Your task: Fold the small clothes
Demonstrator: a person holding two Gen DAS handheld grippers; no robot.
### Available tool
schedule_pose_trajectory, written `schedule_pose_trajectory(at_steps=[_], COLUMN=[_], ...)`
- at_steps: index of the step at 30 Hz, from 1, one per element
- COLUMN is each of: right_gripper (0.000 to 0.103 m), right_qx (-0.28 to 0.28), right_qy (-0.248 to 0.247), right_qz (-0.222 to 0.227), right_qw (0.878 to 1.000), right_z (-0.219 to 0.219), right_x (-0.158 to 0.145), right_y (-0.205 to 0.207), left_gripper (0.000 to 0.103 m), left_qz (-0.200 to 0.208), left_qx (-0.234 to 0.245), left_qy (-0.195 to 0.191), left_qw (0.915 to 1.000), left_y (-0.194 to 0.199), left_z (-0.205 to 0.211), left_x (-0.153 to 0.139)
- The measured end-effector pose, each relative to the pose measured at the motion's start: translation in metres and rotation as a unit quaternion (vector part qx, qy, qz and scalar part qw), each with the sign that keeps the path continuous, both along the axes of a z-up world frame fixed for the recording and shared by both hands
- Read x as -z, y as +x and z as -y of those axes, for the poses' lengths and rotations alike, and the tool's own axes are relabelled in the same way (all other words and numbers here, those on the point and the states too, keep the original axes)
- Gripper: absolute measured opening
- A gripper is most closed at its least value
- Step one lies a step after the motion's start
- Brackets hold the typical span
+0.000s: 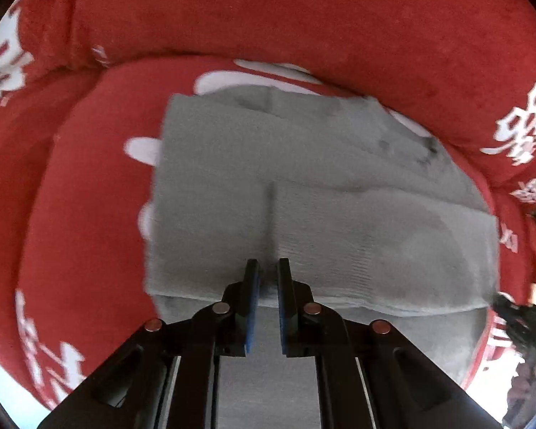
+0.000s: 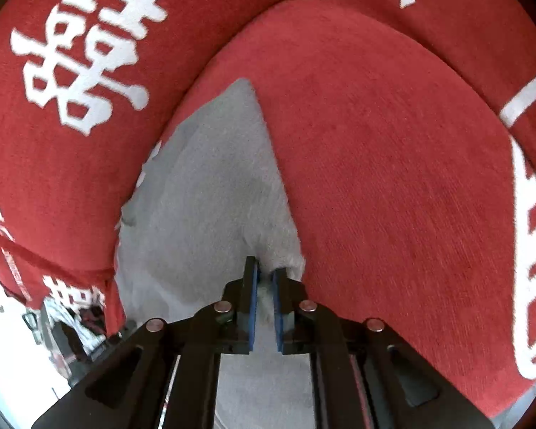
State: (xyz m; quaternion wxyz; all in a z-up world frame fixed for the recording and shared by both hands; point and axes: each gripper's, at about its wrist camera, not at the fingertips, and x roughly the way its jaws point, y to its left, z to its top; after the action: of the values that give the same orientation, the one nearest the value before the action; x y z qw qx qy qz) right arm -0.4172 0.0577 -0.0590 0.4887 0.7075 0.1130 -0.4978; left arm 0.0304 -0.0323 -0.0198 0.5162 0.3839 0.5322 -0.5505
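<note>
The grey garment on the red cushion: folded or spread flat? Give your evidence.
Folded. The grey garment shows a doubled layer with stacked edges near the left gripper.

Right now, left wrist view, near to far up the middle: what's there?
left hand-held gripper shut on the cloth → grey folded cloth → red seat cushion with white print → red back cushion.

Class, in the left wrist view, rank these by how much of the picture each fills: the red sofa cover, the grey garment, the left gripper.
1. red sofa cover, largest.
2. grey garment.
3. left gripper; it looks big only because it sits nearest the camera, so its place is unsure.
</note>
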Motion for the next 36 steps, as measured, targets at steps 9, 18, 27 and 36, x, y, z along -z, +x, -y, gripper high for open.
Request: schedule_pose_trajectory(at_steps=[9,18,27,36], right_gripper=[0.048,0.016,0.023,0.025], right_qx=[0.039,-0.048,-0.036,-0.08], right_qy=[-0.01,-0.006,0.025,0.011], right_qz=[0.057,-0.036,-0.087,-0.116], right_qw=[0.998,0.998,0.995,0.99], right_z=[-0.003,0.014,0.006,-0.023], right_x=[0.023,0.009,0.001,-0.034], right_y=[-0.024,-0.002,0.01,0.047], left_gripper=[0.01,0.01,0.01,0.089], left_qz=[0.026,0.022,0.049,0.056], left_qx=[-0.009,0.002,0.033,0.049], left_qy=[0.021,0.014,0.009,0.026], left_qw=[0.9994,0.9997,0.9982,0.9969], left_y=[0.012,-0.004,-0.015,-0.029], left_z=[-0.001,-0.004,-0.014,-0.036], left_x=[0.0,-0.007,-0.016,-0.017])
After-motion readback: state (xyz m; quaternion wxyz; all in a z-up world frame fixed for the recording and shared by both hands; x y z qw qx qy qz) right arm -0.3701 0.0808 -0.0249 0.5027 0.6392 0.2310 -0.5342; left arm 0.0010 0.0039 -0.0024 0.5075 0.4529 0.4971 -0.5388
